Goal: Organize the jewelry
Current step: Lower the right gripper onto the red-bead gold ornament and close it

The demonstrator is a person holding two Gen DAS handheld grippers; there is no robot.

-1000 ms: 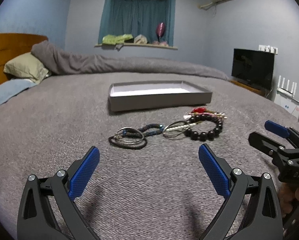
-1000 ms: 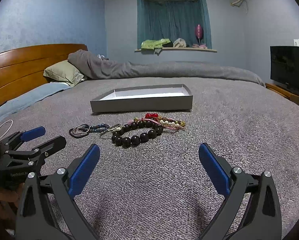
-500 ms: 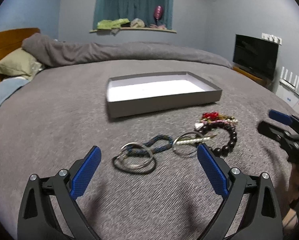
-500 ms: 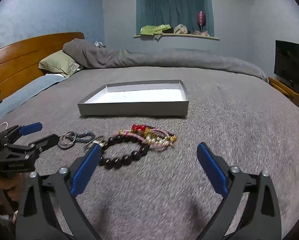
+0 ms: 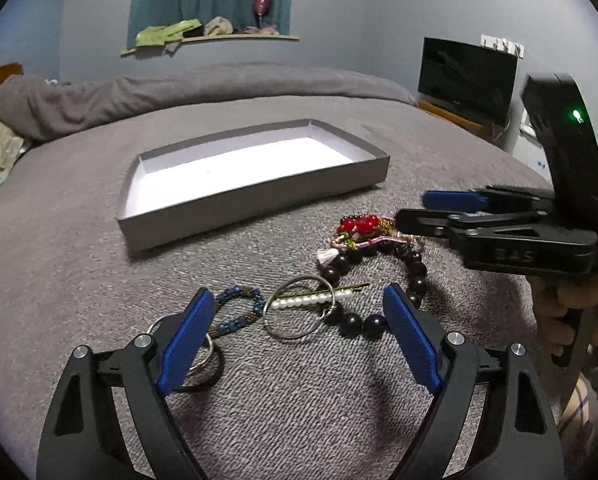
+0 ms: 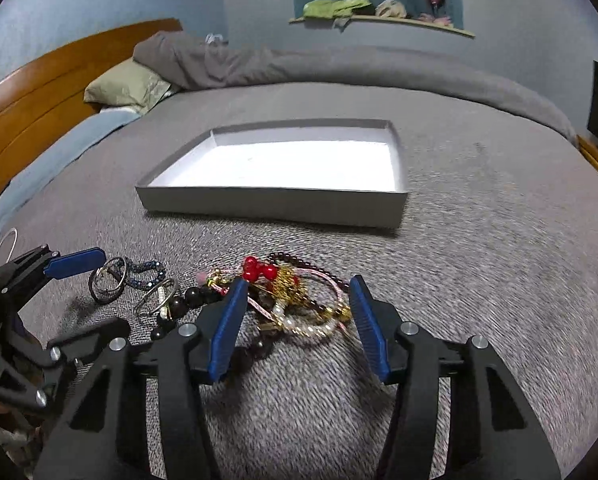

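A pile of jewelry lies on the grey bedspread in front of a shallow grey box (image 5: 259, 196) with a white floor. The pile holds a dark bead bracelet (image 5: 417, 270), a red and gold tassel piece (image 5: 359, 226), a pearl pin (image 5: 311, 301) across a metal ring, a blue beaded bracelet (image 5: 239, 316) and dark rings (image 5: 203, 364). My left gripper (image 5: 299, 320) is open, low over the ring and pearl pin. My right gripper (image 6: 295, 312) is open, its fingers on either side of the red and gold piece (image 6: 275, 276). The box (image 6: 275, 204) is empty.
A pillow (image 6: 127, 88) and wooden headboard (image 6: 39, 92) are at the far left. A rolled grey duvet (image 5: 203, 84) lies along the back. A television (image 5: 467, 80) stands at the right. A window ledge (image 5: 211, 38) holds clothes.
Both grippers have moved forward and down onto the jewelry pile. The right gripper's jaws have narrowed around the red and gold piece. The jewelry has not moved.
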